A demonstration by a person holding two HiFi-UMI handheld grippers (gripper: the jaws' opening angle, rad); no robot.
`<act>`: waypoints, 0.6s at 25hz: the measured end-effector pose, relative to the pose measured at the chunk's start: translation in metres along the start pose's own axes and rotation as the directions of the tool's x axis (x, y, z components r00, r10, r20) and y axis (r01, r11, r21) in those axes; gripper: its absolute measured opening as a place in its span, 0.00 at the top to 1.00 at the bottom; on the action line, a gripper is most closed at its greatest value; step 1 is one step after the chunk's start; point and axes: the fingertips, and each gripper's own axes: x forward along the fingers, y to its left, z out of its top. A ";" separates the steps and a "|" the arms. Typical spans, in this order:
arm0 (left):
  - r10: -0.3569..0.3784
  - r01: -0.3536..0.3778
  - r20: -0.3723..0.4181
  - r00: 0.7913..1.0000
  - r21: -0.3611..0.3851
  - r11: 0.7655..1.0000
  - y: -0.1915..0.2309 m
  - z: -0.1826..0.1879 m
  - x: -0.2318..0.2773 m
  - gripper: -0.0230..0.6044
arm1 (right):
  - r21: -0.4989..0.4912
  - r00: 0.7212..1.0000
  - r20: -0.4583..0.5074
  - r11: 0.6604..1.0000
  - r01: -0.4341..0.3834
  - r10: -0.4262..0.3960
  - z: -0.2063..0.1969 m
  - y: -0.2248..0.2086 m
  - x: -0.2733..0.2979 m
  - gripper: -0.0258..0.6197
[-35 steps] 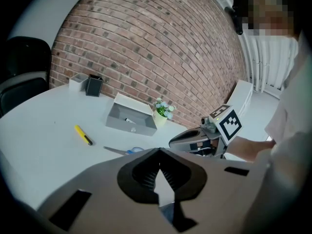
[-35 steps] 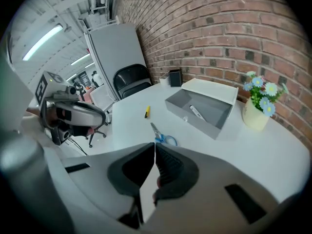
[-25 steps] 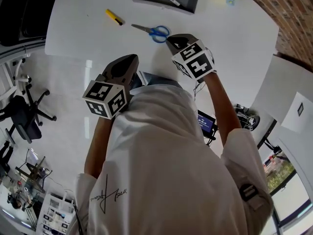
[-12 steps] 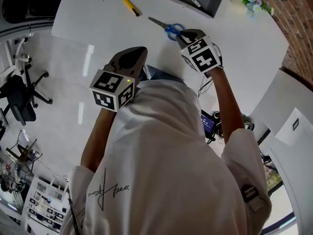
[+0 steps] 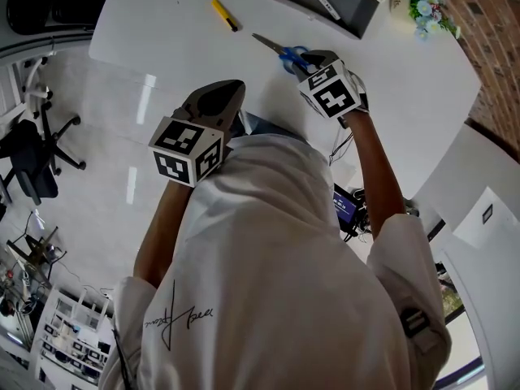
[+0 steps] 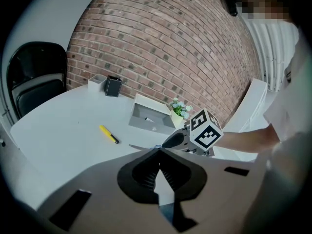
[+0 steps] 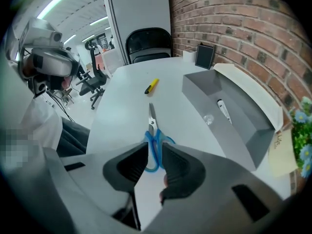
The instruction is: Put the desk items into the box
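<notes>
Progress stands at an early-to-middle stage, judged from how the items lie. The grey box [image 7: 248,130] sits open at the far side of the white worktop [image 7: 122,111] and already contains a white marker [image 7: 223,109] and a small clear item [image 7: 208,119] that cannot be identified. Two items remain outside it: the blue-handled scissors [image 7: 152,130], which lie flat on the worktop just short of the box, and a yellow cutter [image 7: 151,86], which lies farther along the worktop and well apart from the scissors. The right claw [image 7: 155,155] is positioned low over the scissors with its jaws opening; the blue handle loops lie between the jaws, and the pads do not appear to press on them, so the scissors are not yet gripped. The blades point away from the claw. The left claw [image 6: 158,152] is held back near the worktop edge, its jaws pressed together at the tips with nothing between them. Remaining work, as a judgement: pinch the scissors by the handles, transfer them into the box, then repeat the procedure for the yellow cutter.
</notes>
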 end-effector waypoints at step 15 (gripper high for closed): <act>0.009 -0.009 0.007 1.000 -0.013 1.000 0.004 0.002 -0.002 0.96 | -0.056 0.998 -0.061 0.998 0.010 -0.013 -0.003 0.000 0.016 0.77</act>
